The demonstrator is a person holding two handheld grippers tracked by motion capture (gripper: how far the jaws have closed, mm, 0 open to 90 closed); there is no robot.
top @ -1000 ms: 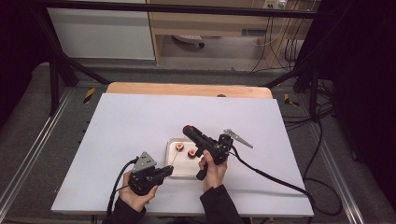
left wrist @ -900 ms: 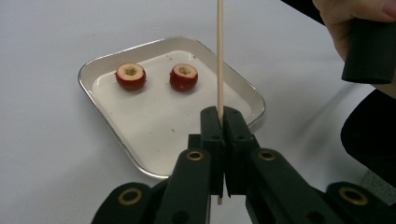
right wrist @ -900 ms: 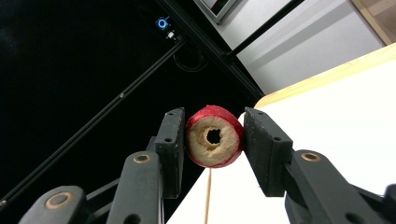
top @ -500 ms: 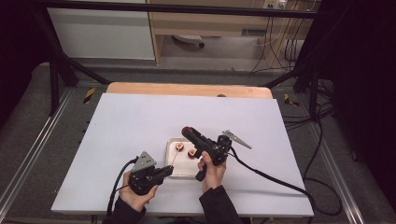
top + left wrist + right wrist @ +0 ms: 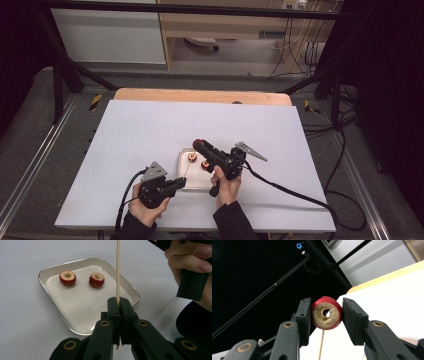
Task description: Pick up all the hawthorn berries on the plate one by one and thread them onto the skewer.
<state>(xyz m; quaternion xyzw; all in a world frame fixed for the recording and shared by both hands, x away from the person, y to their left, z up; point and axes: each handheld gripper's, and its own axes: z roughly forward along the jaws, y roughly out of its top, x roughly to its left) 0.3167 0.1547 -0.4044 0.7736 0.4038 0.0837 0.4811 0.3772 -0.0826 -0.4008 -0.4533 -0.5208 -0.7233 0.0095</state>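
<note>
1. Nothing has shifted since the earlier frames; from the high view both hands keep their places at the near edge of the white table (image 5: 150,130). The left gripper (image 5: 175,185) sits just beside the metal tray (image 5: 181,155), and the right gripper (image 5: 200,146) is raised above the tray.
2. Left gripper view: the left gripper (image 5: 119,305) is clenched on a thin wooden skewer (image 5: 118,267) standing upright; two cored red fruits (image 5: 67,278) (image 5: 96,280) lie in the tray (image 5: 47,272).
3. Right gripper view: the right gripper (image 5: 325,315) grasps a third cored red fruit (image 5: 327,313), with the skewer (image 5: 321,345) seen behind it.
</note>
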